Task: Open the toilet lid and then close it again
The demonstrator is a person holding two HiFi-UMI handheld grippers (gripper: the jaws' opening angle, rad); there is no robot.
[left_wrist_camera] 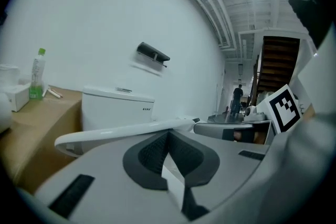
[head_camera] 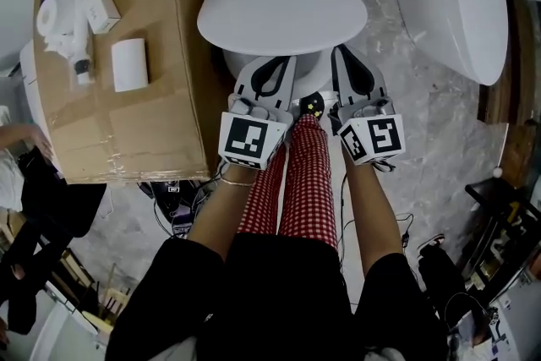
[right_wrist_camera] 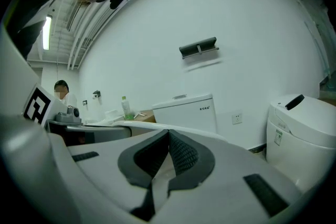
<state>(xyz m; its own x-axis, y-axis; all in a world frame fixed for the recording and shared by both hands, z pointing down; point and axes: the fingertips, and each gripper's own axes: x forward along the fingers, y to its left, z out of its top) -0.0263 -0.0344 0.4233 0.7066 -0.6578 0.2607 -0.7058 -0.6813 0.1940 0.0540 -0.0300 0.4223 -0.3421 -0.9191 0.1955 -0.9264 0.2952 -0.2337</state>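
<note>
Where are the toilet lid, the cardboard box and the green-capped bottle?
toilet lid [head_camera: 281, 8], head view, middle of its top.
cardboard box [head_camera: 161, 118], head view, bare top face.
green-capped bottle [left_wrist_camera: 35, 78], left gripper view, its body.

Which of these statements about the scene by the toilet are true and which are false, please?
1. A cardboard box stands on the person's left. True.
2. A green-capped bottle stands on the box. True.
3. The left tongs grip the lid. False: they are shut with nothing between them.
4. The right tongs are wide open. False: they are shut.
5. The trousers are plain blue. False: they are red checked.
</note>
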